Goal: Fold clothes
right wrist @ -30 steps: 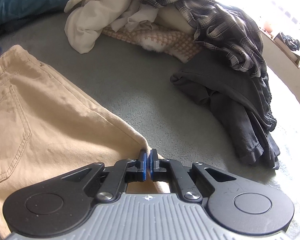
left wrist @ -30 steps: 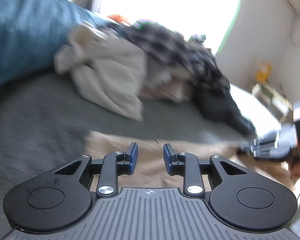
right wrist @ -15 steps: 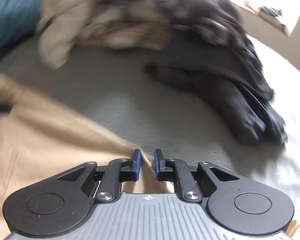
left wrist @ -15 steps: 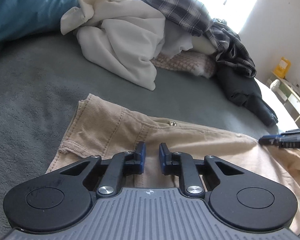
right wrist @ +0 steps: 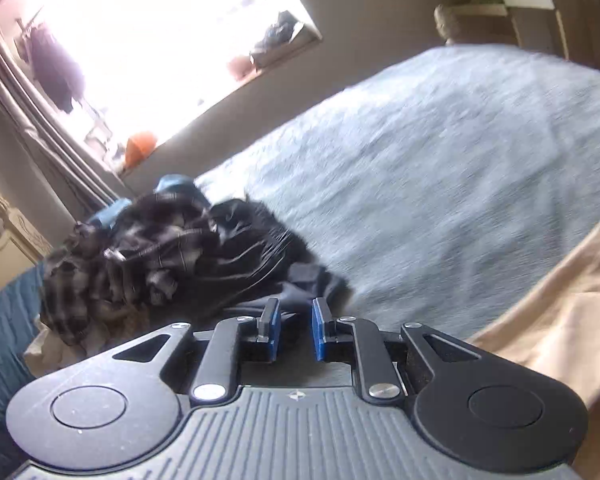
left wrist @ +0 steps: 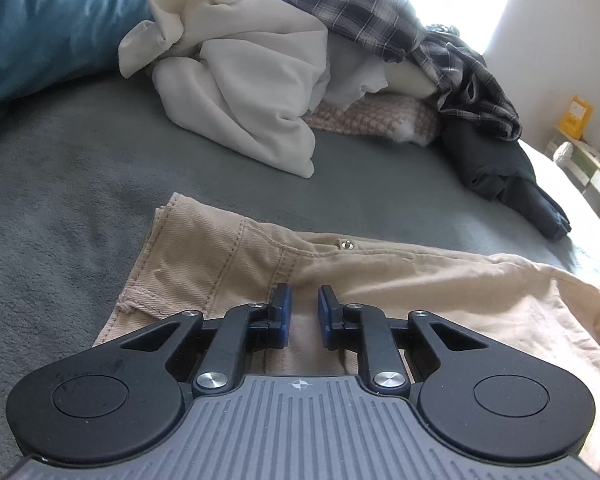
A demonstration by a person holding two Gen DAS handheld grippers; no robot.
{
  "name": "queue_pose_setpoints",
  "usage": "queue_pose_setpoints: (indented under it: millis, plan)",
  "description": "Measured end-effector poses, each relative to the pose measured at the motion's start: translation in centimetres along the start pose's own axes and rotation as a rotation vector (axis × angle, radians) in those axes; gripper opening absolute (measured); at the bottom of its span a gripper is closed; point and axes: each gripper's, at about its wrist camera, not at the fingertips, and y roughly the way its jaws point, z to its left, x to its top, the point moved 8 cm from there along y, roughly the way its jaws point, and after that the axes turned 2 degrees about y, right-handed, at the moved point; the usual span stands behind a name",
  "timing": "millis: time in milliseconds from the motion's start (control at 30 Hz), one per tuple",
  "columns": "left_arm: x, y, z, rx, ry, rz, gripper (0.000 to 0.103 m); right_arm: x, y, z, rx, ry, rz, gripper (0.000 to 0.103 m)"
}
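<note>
Lying crosswise – tan trousers [left wrist: 400, 280], waistband left.

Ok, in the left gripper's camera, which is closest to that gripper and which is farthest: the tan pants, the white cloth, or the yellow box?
1. Tan pants: right under the left gripper, spread on the bed.
2. White cloth: farther up the bed, in the clothes pile, a bit to the left.
3. Yellow box: farthest, off the bed, by the wall on the right.
</note>
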Motion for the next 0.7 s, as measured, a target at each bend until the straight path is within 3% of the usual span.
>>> queue_pose_setpoints:
  millis: [133,200,267,400,533,700]
  plan:
    - [0.3,-0.3,-0.4,0.034,0.019,0.007,0.018,-0.6,-4.5,-4.6,-0.05,-0.011,0.009,0.022]
    - [0.7,-0.9,-0.7,0.065,0.028,-0.001,0.026,-1.3,-6.6,-6.7,-0.082,-0.022,0.013,0.023]
    - [1.1,-1.6,-1.0,0.088,0.043,-0.022,0.027,-1.9,-7.9,-8.5,-0.114,-0.031,0.016,0.023]
    - [1.8,-3.2,-2.4,0.071,0.078,-0.068,0.027,-3.2,-9.8,-11.9,-0.181,-0.022,0.03,0.025]
    - [1.2,-2.9,-5.0,0.023,0.139,-0.052,0.028,-4.0,-10.6,-15.4,-0.273,-0.008,0.015,0.027]
    - [-0.4,-0.4,-8.1,0.004,0.184,-0.001,0.028,-5.2,-9.8,-17.2,-0.415,-0.166,0.017,0.027]
